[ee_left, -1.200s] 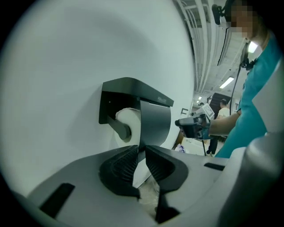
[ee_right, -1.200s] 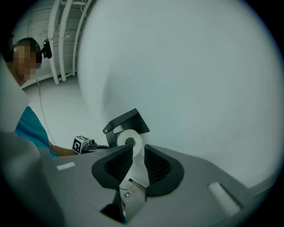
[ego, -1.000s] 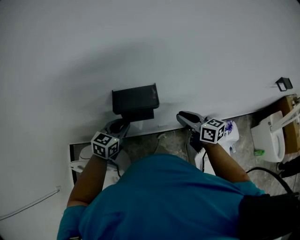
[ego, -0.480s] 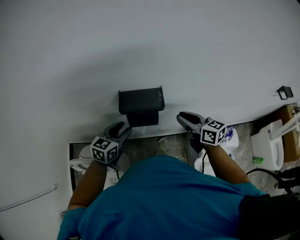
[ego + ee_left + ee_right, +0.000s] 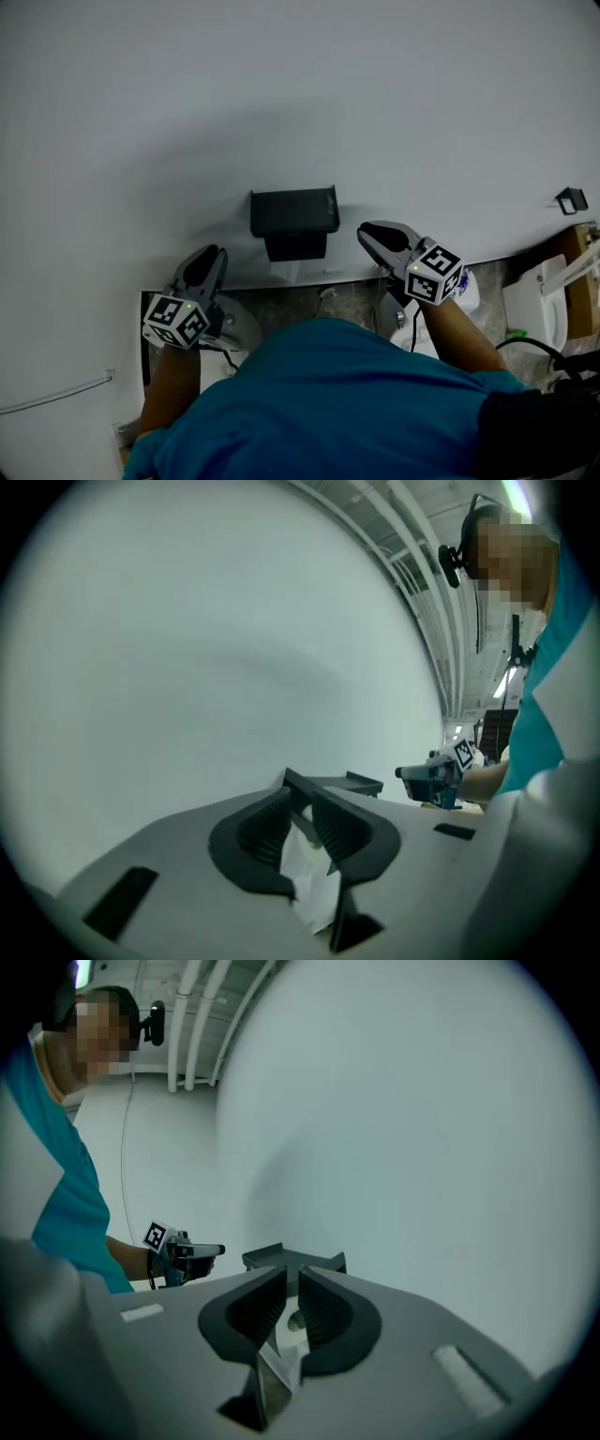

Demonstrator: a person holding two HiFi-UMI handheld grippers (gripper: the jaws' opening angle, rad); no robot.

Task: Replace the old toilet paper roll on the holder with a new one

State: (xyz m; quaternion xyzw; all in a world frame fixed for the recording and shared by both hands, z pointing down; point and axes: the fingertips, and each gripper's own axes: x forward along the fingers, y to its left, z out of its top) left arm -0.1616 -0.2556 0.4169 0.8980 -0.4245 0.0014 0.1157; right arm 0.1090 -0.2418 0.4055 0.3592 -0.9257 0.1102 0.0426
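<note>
Fingers [image 5: 267,832] of the left gripper [image 5: 302,801] are standing narrowly apart, having just been closing, and are gripping nothing; white paper [image 5: 309,878] is showing through their gap. Those of the right gripper [image 5: 292,1281], also just closing, are standing even narrower, with the roll [image 5: 292,1323] showing its round end beyond them. Both are hovering before the smooth white wall [image 5: 281,94], flanking the boxy black holder [image 5: 293,211] without touching it. A limp paper tail [image 5: 286,272] is hanging beneath it.
</note>
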